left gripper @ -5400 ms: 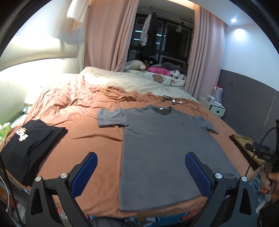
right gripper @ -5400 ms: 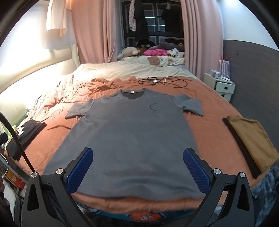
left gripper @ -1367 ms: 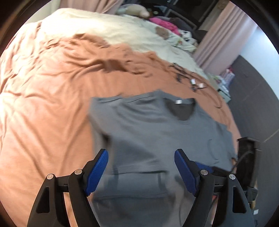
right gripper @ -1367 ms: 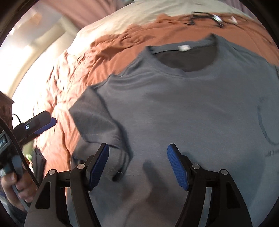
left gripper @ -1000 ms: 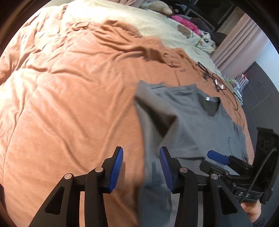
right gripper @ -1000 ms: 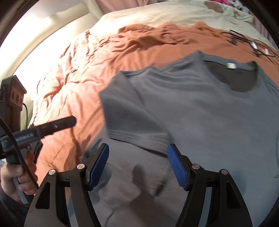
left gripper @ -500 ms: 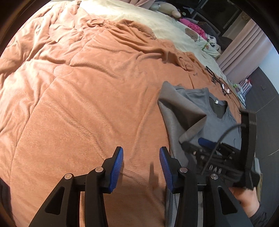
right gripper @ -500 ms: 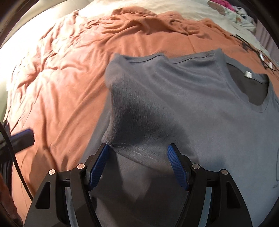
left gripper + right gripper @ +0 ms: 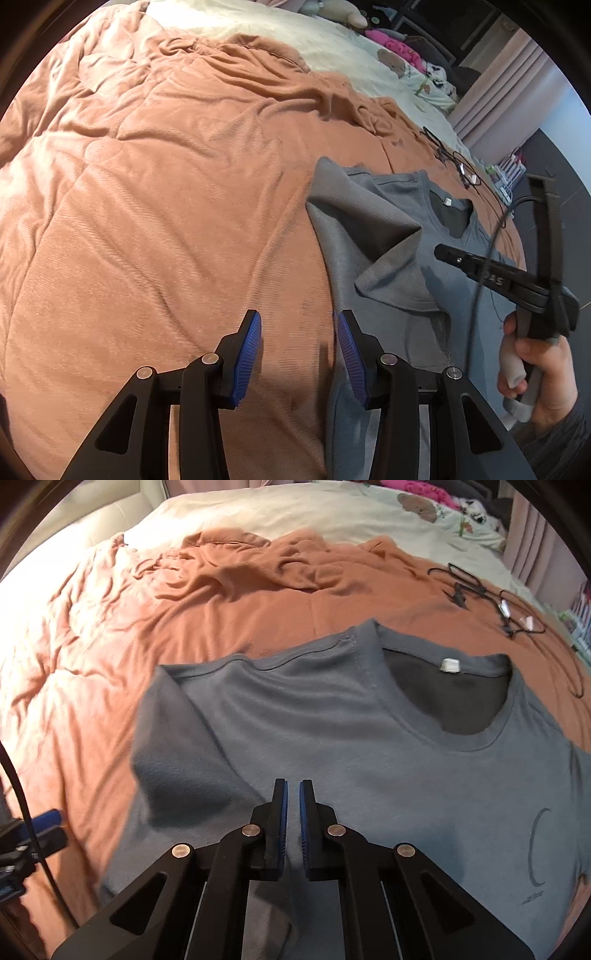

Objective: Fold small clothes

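Note:
A grey T-shirt point(image 9: 369, 760) lies on the orange blanket, neck hole away from me. Its left sleeve point(image 9: 373, 236) is folded inward over the chest and shows in both views point(image 9: 177, 746). My left gripper point(image 9: 298, 343) is partly open and empty, low over the blanket at the shirt's left side edge. My right gripper point(image 9: 291, 805) has its jaws nearly together just above the shirt's chest by the folded sleeve; no cloth shows between the pads. The left wrist view shows it point(image 9: 443, 253) from the side, held by a hand.
The orange blanket point(image 9: 155, 206) covers the bed, with a cream duvet point(image 9: 295, 513) behind. Tangled black cables point(image 9: 498, 602) lie beyond the shirt's collar. Soft toys and pink curtains are at the far end.
The left sleeve has been folded onto the chest. My right gripper's jaws have closed from wide open. My left gripper narrowed and moved off to the shirt's left edge.

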`<act>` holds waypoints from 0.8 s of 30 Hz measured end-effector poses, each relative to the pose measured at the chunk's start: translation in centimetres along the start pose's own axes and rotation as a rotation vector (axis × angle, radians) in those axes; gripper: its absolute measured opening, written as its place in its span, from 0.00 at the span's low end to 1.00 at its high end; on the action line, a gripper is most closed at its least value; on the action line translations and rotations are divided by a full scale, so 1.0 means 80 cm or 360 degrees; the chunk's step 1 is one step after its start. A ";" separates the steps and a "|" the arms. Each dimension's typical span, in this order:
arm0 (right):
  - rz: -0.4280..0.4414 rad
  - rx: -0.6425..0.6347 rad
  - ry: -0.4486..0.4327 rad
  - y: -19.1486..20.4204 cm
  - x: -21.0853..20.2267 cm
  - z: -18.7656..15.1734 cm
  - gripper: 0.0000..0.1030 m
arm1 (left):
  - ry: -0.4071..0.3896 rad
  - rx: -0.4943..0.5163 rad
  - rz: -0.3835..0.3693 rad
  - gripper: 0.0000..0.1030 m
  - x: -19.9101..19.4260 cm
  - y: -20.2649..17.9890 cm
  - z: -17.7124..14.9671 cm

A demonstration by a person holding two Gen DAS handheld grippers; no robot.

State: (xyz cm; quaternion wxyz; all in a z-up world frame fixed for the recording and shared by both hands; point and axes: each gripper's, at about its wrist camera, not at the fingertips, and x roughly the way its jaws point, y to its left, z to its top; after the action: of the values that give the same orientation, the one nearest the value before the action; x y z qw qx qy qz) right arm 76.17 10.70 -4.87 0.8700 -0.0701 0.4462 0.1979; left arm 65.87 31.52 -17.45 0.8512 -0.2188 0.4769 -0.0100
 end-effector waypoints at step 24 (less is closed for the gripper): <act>-0.0125 0.0050 0.0164 0.076 0.078 0.014 0.50 | -0.0014 -0.0077 0.0158 0.44 -0.004 0.054 -0.005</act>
State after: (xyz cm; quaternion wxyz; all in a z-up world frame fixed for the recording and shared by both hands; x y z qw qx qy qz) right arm 77.82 18.33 -8.90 0.8539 -0.0839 0.4903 0.1528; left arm 64.52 35.30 -19.04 0.8473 -0.2154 0.4835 0.0447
